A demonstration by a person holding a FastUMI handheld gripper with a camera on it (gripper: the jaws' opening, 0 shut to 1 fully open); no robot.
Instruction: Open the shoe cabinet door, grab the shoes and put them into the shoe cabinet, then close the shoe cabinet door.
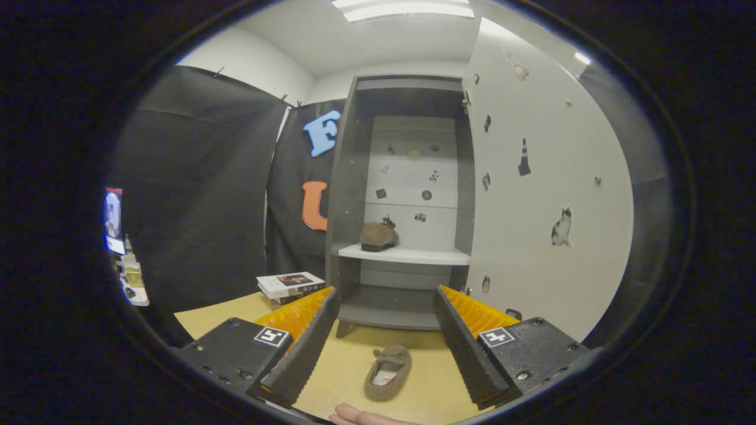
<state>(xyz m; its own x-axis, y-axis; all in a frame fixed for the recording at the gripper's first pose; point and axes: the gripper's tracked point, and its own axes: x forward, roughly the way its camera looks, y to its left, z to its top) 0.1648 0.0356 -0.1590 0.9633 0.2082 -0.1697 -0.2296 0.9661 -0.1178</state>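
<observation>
Two shoes: one shelved [378,235], one [388,372] between open gripper [384,341] fingers

Shoe [387,373], between the wide-apart jaws: soft matt cloth, suede-like nap, pale smooth lining. Second shoe [378,235], on the shelf [413,255]: same napped cloth. Shoe cabinet [354,177]: smooth matt board, grey frame; shelf smooth and white. Door [549,177]: smooth, matt white panel with flat stickers. Surface [425,389]: smooth, wood-like, low sheen. Books [290,285]: glossy paper covers. Booth wall [195,177]: matt cloth, lightly creased. Gripper [387,342] pads [466,348]: ribbed, matt.
</observation>
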